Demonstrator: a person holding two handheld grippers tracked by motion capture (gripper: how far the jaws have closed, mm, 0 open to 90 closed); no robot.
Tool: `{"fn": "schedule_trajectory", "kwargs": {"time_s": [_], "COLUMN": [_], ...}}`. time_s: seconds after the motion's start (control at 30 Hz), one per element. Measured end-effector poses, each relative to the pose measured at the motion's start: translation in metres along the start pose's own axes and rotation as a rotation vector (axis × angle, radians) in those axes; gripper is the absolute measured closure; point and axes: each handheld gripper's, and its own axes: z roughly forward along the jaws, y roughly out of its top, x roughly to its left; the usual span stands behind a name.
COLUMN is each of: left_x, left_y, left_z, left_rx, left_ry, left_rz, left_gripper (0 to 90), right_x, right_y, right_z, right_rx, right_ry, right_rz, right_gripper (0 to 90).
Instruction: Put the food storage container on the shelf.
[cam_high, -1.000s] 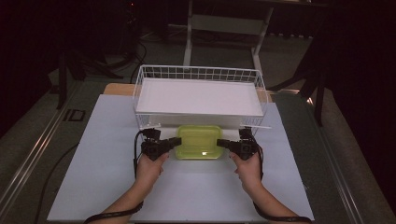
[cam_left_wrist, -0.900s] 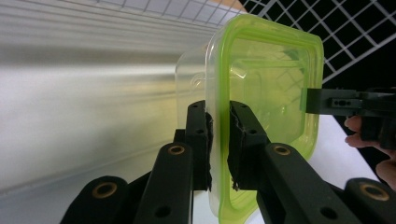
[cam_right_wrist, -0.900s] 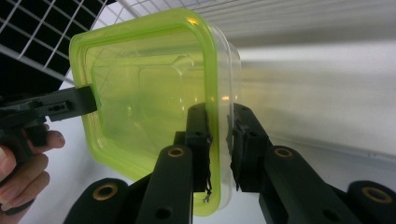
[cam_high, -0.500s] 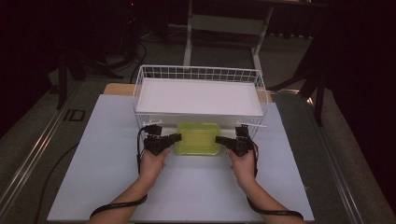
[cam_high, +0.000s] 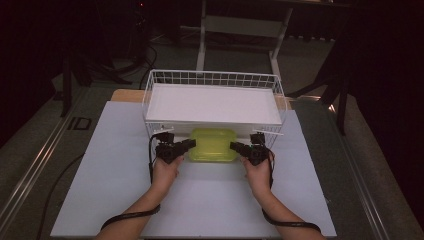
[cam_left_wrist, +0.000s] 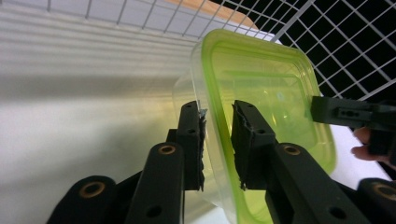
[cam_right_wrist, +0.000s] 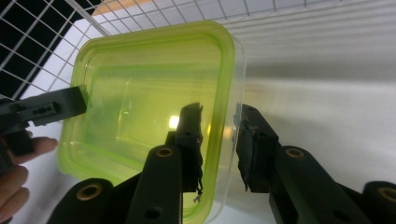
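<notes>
A see-through yellow-green container rests on the white table sheet, right against the front of a white wire basket. My left gripper straddles its left rim and my right gripper its right rim. In the left gripper view the jaws stand either side of the container wall with a gap at one pad. In the right gripper view the jaws stand the same way around the rim. Both pairs of jaws have just been opening, and neither presses on the rim.
The wire basket holds a flat white board and stands at the back of the white sheet. Dark floor, a rail and a desk frame surround the table.
Both hands and the container have moved a little away from the person, up to the basket's front. The container has come down onto the sheet.
</notes>
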Motion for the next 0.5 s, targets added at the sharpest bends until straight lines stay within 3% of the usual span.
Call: {"fn": "schedule_trajectory", "kwargs": {"time_s": [0.17,0.33,0.43,0.5], "left_x": [0.003,0.007,0.005,0.003], "left_y": [0.0,0.001,0.003,0.004], "left_z": [0.007,0.011,0.01,0.007], "left_rx": [-0.014,-0.025,-0.026,-0.035], "left_ry": [0.013,0.017,0.032,0.028], "left_rz": [0.014,0.012,0.037,0.047], "left_gripper": [66.9,64.4,60.0,59.5], "right_x": [-0.001,-0.006,-0.002,0.0], "right_y": [0.0,0.001,0.001,0.0], "right_z": [0.004,0.008,0.006,0.004], "right_rx": [-0.022,-0.031,-0.038,-0.06], "right_ry": [-0.027,-0.014,-0.026,-0.047], "right_rz": [-0.046,-0.014,-0.056,-0.114], "right_gripper": [67.6,62.2,56.8,53.6]}}
